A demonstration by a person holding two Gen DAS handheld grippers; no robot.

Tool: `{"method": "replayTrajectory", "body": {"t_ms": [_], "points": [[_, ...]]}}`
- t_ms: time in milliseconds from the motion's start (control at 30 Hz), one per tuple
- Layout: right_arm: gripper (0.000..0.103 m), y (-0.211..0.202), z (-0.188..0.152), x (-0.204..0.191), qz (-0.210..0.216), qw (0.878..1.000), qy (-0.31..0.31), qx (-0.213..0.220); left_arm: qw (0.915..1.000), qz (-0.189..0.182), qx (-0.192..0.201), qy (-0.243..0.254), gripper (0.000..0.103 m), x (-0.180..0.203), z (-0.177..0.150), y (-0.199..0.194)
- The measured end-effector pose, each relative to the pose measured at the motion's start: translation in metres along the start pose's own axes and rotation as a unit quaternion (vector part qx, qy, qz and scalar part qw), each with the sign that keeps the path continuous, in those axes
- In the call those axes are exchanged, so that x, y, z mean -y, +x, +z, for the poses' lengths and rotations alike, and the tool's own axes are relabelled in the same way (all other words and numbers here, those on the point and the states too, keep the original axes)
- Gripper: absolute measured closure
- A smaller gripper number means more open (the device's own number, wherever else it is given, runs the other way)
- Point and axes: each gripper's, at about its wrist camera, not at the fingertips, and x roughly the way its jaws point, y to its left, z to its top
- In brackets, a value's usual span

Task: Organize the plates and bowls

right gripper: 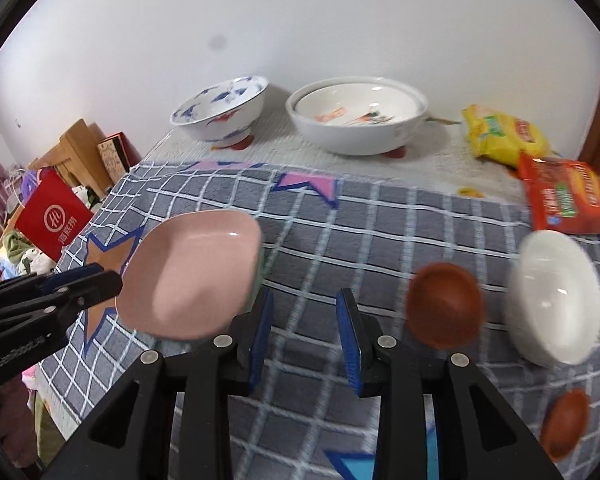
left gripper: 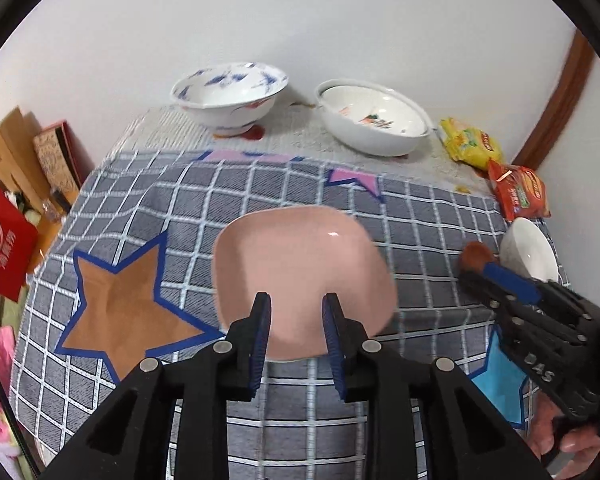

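The left gripper [left gripper: 296,312] hangs over the pink plate [left gripper: 300,264] with fingers spread. The right gripper [right gripper: 305,320], fingers also spread and holding nothing, hovers above the checked cloth [right gripper: 380,240] beside a brown bowl [right gripper: 444,304].

A grey checked cloth with white grid lines [left gripper: 292,196] covers the bench, printed with an orange star outlined in blue [left gripper: 120,304] and a pink star [right gripper: 308,184]. At the far right lie a yellow crinkled snack packet [right gripper: 504,132] and, just beside it, a red-orange snack packet [right gripper: 564,196]. Off the left edge stand a red paper bag with a white logo [right gripper: 52,216] and brown wooden boards [left gripper: 12,148].
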Motion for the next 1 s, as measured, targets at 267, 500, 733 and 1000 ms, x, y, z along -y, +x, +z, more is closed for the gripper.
{"method": "replayTrajectory", "body": {"t_ms": [267,500,733,1000], "points": [[0.062,-0.073,-0.026,0.064,-0.093,0.995,0.012,0.043,0.999,-0.024,0.012,0.035,0.078,0.07,-0.001,-0.008],[0.06,-0.112,-0.069,0.144,-0.165,0.982,0.079,0.036,0.9967,-0.044,0.026,0.063,0.052,0.125,-0.001,-0.005],[0.06,-0.118,-0.121,0.211,-0.175,0.972,0.158,0.008,0.9941,-0.083,-0.03,0.062,0.052,0.152,0.003,0.031],[0.06,-0.093,-0.139,0.236,-0.152,0.968,0.2,-0.006,0.9942,-0.066,-0.053,0.065,0.052,0.163,0.01,0.067]]}}
